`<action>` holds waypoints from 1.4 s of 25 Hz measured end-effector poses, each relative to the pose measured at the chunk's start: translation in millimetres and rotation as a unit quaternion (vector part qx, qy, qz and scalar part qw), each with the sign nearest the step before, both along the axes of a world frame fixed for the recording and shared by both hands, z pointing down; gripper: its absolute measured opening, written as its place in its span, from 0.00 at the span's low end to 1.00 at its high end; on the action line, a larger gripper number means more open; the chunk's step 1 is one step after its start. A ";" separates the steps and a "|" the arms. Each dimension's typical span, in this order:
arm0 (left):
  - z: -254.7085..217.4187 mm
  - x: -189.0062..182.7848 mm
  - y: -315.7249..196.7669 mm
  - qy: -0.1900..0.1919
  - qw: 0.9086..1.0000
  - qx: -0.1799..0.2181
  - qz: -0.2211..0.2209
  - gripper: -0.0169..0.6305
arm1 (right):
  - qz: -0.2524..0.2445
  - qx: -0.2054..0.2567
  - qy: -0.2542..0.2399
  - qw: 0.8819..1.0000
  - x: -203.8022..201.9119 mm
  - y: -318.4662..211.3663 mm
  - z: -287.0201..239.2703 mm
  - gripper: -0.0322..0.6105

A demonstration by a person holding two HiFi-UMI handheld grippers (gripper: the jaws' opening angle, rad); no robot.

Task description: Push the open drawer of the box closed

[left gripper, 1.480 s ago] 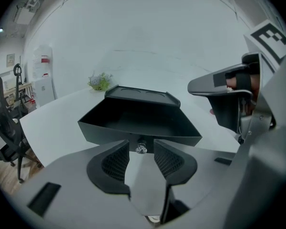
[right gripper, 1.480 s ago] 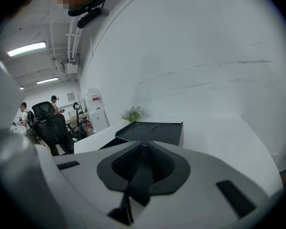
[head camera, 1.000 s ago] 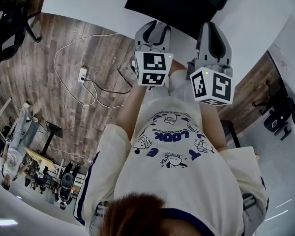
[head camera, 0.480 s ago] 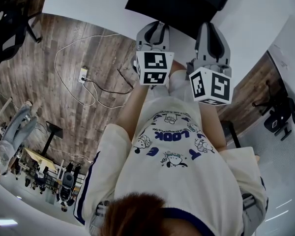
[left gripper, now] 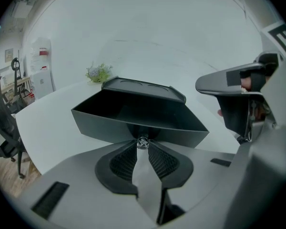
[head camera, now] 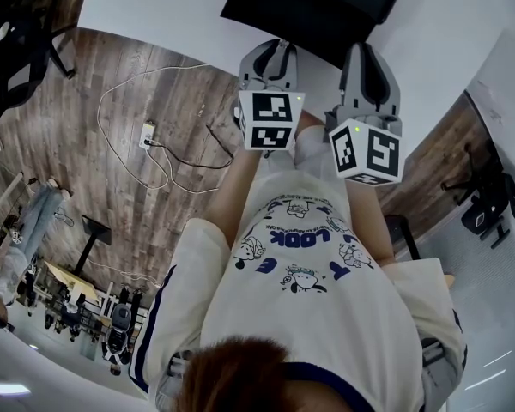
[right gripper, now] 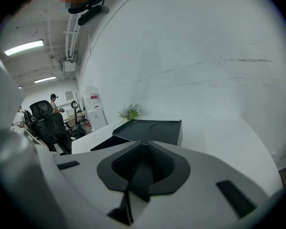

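Observation:
A black box [left gripper: 144, 86] stands on the white table [left gripper: 52, 123], its drawer [left gripper: 133, 118] pulled out toward me. My left gripper [left gripper: 142, 145] is shut on the small metal knob [left gripper: 142, 141] at the middle of the drawer's front. In the head view the left gripper [head camera: 273, 48] reaches to the box [head camera: 318, 3], and the right gripper [head camera: 369, 51] hovers beside it. The right gripper [right gripper: 142, 150] has its pads together with nothing between them; it points at the box [right gripper: 152, 129] from a short distance, slightly to the right of the drawer [right gripper: 102, 144].
A small potted plant [left gripper: 98, 73] sits on the table behind the box. An office chair [right gripper: 48, 123] stands off the table's left side. On the wooden floor [head camera: 112, 196] lie cables and a power strip [head camera: 146, 132].
Both grippers have stayed almost where they were at the box. A person far off at the left of the head view has walked on.

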State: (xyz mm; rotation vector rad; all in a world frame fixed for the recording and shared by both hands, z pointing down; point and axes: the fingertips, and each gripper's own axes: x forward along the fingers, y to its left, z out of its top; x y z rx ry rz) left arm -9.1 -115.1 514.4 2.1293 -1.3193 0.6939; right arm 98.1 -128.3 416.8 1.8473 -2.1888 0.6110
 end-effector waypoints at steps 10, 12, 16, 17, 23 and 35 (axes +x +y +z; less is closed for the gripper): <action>-2.4 12.2 -16.0 0.004 1.000 0.003 0.004 0.15 | 0.008 -0.002 -0.001 1.000 5.8 -2.4 1.9 0.13; -2.3 13.3 -18.9 0.004 1.000 0.003 0.004 0.15 | 0.009 -0.003 -0.001 1.000 6.9 -3.3 2.8 0.13; -1.6 14.8 -26.4 0.002 1.000 0.004 0.006 0.15 | 0.011 -0.005 -0.003 1.000 8.6 -6.8 4.9 0.13; -1.9 15.3 -28.5 0.002 1.000 0.005 0.006 0.15 | 0.011 -0.005 -0.003 1.000 9.0 -7.8 5.1 0.13; -2.0 20.4 -38.0 0.000 1.000 0.006 0.010 0.15 | 0.010 -0.008 -0.004 1.000 11.9 -12.8 6.6 0.13; -1.7 28.1 -56.5 0.000 1.000 0.010 0.005 0.15 | 0.013 -0.013 -0.006 1.000 21.9 -21.8 11.8 0.13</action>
